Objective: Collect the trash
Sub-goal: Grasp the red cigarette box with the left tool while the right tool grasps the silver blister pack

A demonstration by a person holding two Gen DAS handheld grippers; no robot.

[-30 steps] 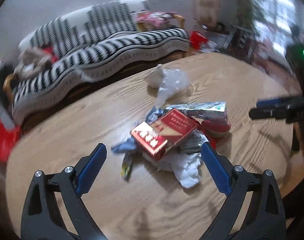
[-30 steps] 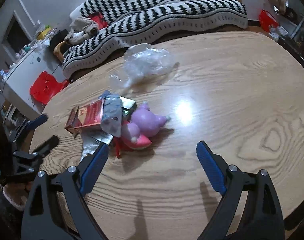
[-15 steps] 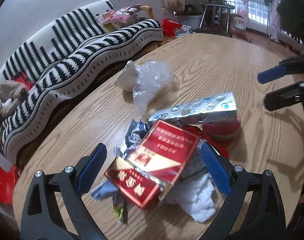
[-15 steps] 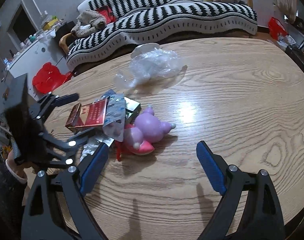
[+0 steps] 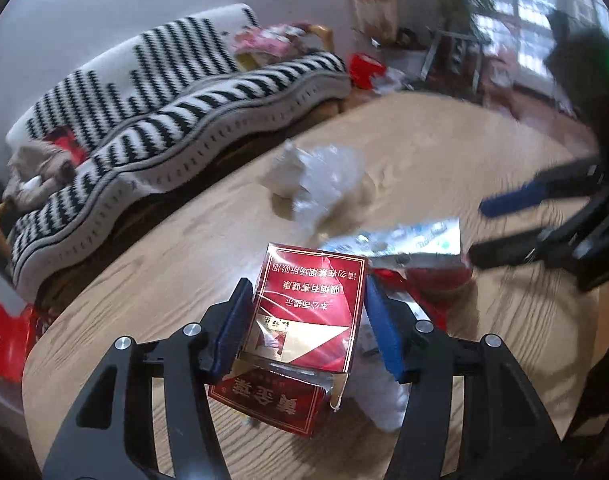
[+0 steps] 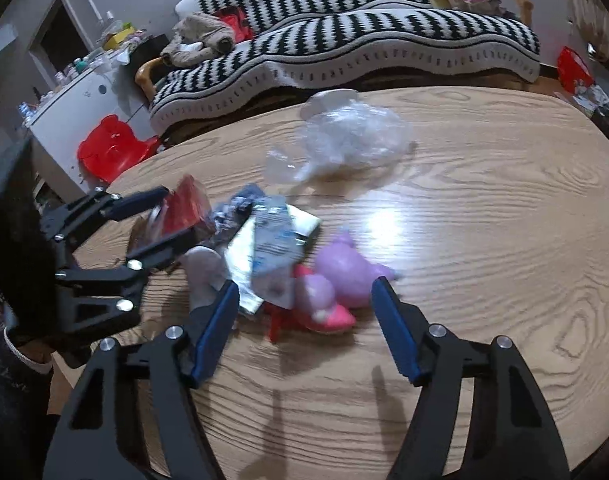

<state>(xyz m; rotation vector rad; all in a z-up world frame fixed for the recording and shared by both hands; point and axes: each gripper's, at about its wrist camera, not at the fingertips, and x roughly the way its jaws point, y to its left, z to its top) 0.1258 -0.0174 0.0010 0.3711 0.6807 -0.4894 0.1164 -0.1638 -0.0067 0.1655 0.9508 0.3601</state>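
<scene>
My left gripper (image 5: 307, 332) is shut on a red cigarette box (image 5: 304, 316), its blue pads pressed on both sides; it also shows in the right wrist view (image 6: 172, 216). Under and beside the box lie a silver foil wrapper (image 5: 404, 240), white tissue (image 5: 378, 400) and a red scrap (image 5: 436, 280). My right gripper (image 6: 304, 328) is open, just in front of a purple and pink toy (image 6: 336, 280) and the foil wrapper (image 6: 272, 248). A crumpled clear plastic bag (image 6: 348, 140) lies farther back on the wooden table (image 6: 484, 240).
A striped sofa (image 6: 344, 40) runs behind the table, with a stuffed animal (image 6: 200, 40) on it. A red plastic stool (image 6: 108, 148) stands at the left of the table. The table's right half is bare wood.
My left gripper moved in and closed on the red cigarette box. My right gripper moved closer to the toy and narrowed, still open.
</scene>
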